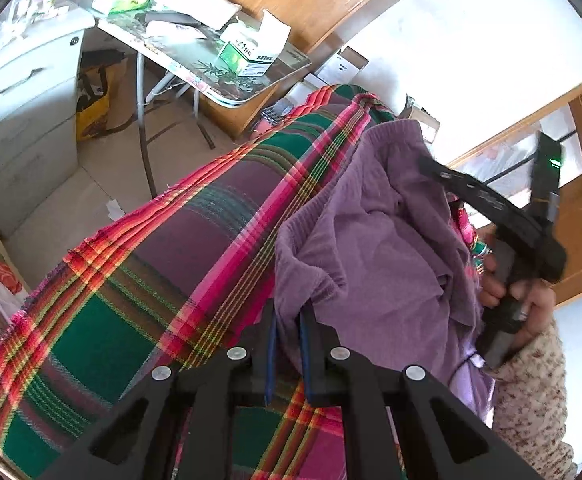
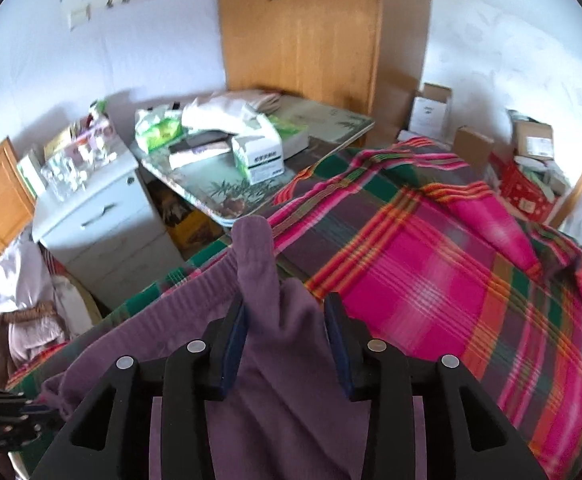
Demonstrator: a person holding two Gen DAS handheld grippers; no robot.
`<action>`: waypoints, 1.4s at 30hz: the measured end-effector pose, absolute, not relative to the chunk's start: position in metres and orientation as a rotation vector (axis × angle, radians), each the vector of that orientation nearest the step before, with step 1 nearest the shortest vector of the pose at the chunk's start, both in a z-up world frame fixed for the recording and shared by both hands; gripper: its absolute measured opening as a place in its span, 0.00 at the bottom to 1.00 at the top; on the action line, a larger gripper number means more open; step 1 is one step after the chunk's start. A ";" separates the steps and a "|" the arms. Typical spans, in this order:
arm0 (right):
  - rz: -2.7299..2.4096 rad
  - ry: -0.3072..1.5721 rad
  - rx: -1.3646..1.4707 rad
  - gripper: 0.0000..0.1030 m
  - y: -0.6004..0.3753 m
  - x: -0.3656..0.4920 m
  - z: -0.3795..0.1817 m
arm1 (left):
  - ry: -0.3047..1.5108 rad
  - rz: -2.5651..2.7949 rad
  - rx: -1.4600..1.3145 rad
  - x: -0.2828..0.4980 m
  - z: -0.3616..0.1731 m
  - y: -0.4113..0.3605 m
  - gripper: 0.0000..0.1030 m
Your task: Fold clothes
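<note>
Purple trousers (image 1: 379, 232) hang bunched above a bed covered by a plaid blanket (image 1: 139, 264), held up at both ends of what looks like the gathered waistband. The left gripper (image 1: 289, 312) has its jaws closed on a fold of the purple cloth at the near edge of the bunch. In the right wrist view, the right gripper (image 2: 285, 312) has cloth running up between its fingers, but the jaws stand fairly wide and the pads do not clearly press the cloth, so it cannot be told whether it truly grips or the cloth merely drapes through. The left wrist view shows the person's hand (image 1: 527, 300) around the right tool's handle, with a patterned sleeve (image 1: 531, 396) below it.

The step in hand appears to be lifting and spreading the garment before laying it flat. To do it well, both grips should sit on the waistband's outer corners, not on a loose fold in the middle; the right one especially should be firm before any pull. Drawing the two tools apart until the band is taut, then giving the legs room to hang free, would take out the twists. The open stretch of blanket on the far right is a good landing place, well away from the cluttered folding table (image 2: 323, 128) beyond the bed.
</note>
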State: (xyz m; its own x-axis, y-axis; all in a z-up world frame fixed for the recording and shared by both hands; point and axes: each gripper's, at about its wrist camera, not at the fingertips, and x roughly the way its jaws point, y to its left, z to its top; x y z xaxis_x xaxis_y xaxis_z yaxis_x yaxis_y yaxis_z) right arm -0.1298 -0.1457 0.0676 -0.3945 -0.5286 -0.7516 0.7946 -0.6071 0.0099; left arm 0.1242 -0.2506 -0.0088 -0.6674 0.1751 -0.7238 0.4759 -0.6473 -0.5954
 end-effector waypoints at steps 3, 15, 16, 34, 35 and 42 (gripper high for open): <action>-2.085 0.419 0.928 0.39 -0.117 -0.117 0.083 | 1.224 -2.416 1.177 0.129 -0.008 -0.250 0.12; -2.304 0.173 0.910 0.39 0.070 -0.058 0.124 | 1.227 -2.390 1.163 0.150 0.002 -0.244 0.13; -2.339 0.119 0.910 0.39 0.092 -0.052 0.124 | 1.211 -2.402 1.159 0.151 0.005 -0.241 0.13; -2.597 -0.486 1.138 0.39 0.286 0.008 0.040 | 1.136 -2.461 1.263 0.143 0.002 -0.194 0.23; -2.580 -0.519 1.149 0.39 0.287 0.007 0.035 | 1.142 -2.451 1.249 0.144 0.002 -0.196 0.25; -2.445 -0.709 1.091 0.39 0.285 0.028 0.019 | 1.192 -2.395 1.145 0.153 0.000 -0.220 0.30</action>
